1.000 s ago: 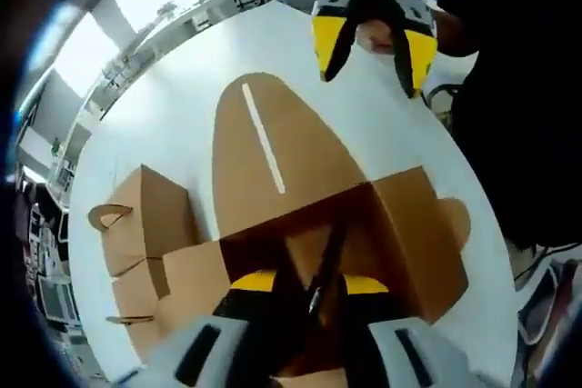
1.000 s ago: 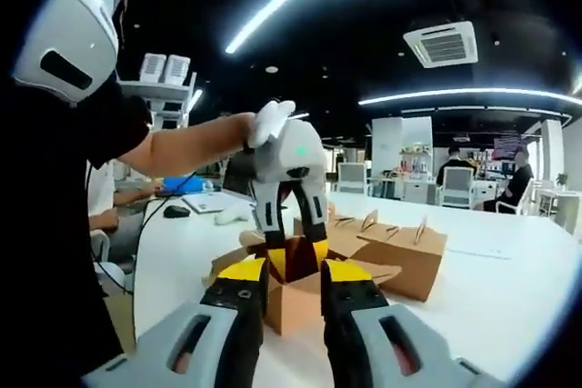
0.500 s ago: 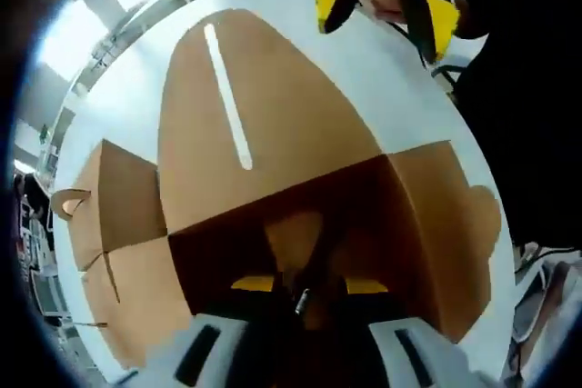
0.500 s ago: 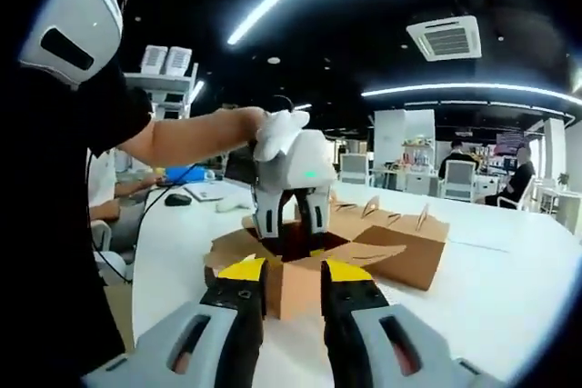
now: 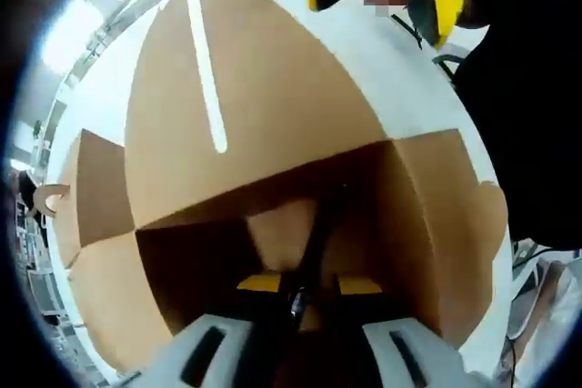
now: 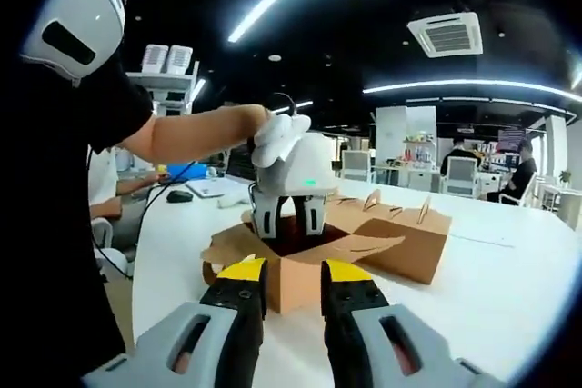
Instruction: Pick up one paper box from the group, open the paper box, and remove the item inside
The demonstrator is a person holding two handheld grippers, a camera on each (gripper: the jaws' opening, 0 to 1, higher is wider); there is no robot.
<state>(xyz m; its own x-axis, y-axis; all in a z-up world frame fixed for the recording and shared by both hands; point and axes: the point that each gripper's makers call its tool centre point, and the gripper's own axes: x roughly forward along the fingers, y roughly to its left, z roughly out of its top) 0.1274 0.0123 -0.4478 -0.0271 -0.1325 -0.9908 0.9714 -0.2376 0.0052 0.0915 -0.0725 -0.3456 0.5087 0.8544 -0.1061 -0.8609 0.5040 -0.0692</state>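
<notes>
An open brown paper box [image 5: 264, 88] stands on the white table [image 6: 509, 288], its flaps spread. My left gripper [image 5: 300, 290] reaches down inside it, yellow tips low in the dark interior. A thin dark item [image 5: 314, 238] runs between the jaws; whether they press on it is unclear. In the right gripper view the left gripper [image 6: 288, 224], held by a gloved hand, dips into the box [image 6: 291, 286]. My right gripper [image 6: 294, 270] hovers open just in front of the box, holding nothing. It also shows beyond the box's far flap, as the right gripper [image 5: 377, 20].
More closed paper boxes with handles [image 6: 400, 243] stand right behind the open one, and one such box [image 5: 95, 188] shows at the left. The person's dark-clothed body [image 6: 55, 252] is close on the left. Chairs, desks and people fill the far room.
My left gripper has sunk deeper into the open box, whose walls now loom larger around it. The right gripper has stayed about where it was.
</notes>
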